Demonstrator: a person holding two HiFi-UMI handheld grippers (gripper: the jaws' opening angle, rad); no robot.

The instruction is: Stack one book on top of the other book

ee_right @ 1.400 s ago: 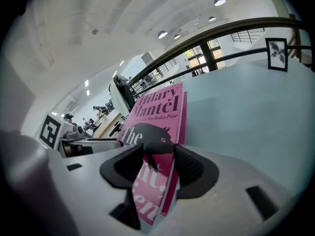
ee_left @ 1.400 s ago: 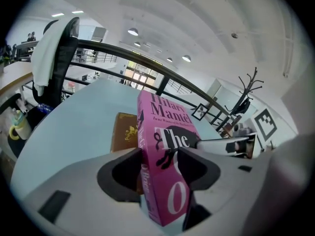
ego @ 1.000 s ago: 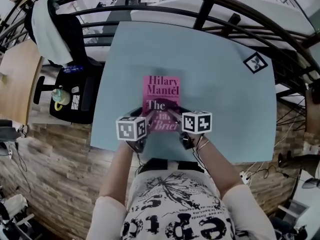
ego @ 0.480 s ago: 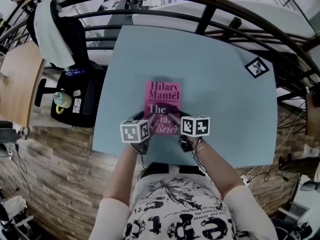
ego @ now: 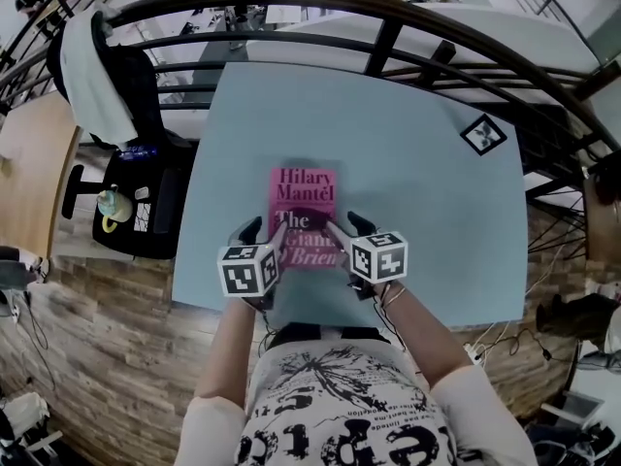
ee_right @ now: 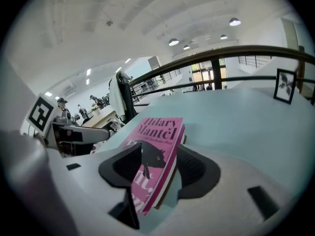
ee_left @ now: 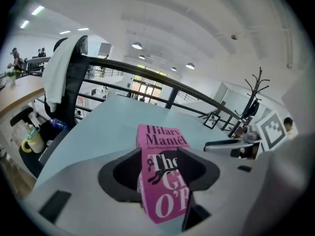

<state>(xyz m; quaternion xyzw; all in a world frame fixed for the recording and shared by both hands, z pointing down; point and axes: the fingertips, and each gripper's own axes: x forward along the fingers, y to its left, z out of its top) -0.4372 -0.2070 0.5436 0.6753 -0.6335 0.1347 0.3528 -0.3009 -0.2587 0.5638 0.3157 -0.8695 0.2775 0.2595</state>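
Note:
A pink paperback (ego: 304,212) lies flat near the front of the pale blue table (ego: 427,212). In the right gripper view a thin strip of another book's edge (ee_right: 170,178) shows under the paperback (ee_right: 157,151). My left gripper (ego: 254,236) is at the paperback's near left corner and my right gripper (ego: 357,229) at its near right corner. In the left gripper view the paperback's left edge (ee_left: 165,181) sits in the gap of the left gripper (ee_left: 160,168), whose pads stand off it. The right gripper (ee_right: 160,168) has just been opening, with the paperback's edge loose between its jaws.
An office chair draped with a white cloth (ego: 97,76) stands left of the table, with a mug (ego: 112,204) on a low stand beside it. A framed marker card (ego: 482,134) stands at the table's far right corner. A black railing (ego: 388,37) runs behind the table.
Both grippers have lifted and drawn back toward me, uncovering more of the title on the pink cover. The book has stayed flat on the table.

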